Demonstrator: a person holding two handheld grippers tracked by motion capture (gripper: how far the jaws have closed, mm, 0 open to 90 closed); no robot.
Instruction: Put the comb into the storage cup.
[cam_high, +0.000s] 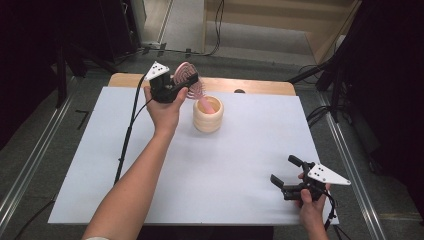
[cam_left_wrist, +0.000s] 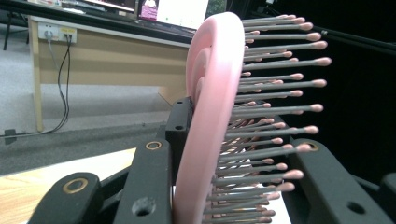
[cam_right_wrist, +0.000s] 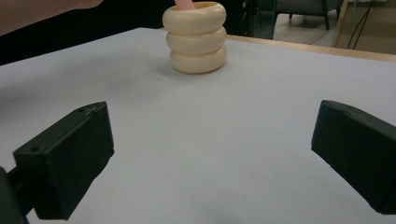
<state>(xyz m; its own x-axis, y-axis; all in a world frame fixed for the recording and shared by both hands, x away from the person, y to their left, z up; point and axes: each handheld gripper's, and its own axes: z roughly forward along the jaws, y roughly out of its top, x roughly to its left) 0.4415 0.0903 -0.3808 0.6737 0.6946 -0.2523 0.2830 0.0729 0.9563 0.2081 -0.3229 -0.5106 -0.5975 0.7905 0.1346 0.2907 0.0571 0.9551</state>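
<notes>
Left gripper (cam_high: 175, 85) held above the far left part of the desk (cam_high: 225, 170), jaws pinching the head of a pink hairbrush (cam_high: 187, 79); in the left gripper view the brush (cam_left_wrist: 210, 121) stands on edge between the jaws, bristles pointing right. Its pink handle slants down into a cream ribbed cup (cam_high: 208, 114), which stands on the white desk sheet just right of the left hand (cam_high: 165, 110). Right gripper (cam_high: 285, 175) rests low at the near right corner, jaws spread wide with nothing between them, facing the cup (cam_right_wrist: 194, 37) well apart from it.
</notes>
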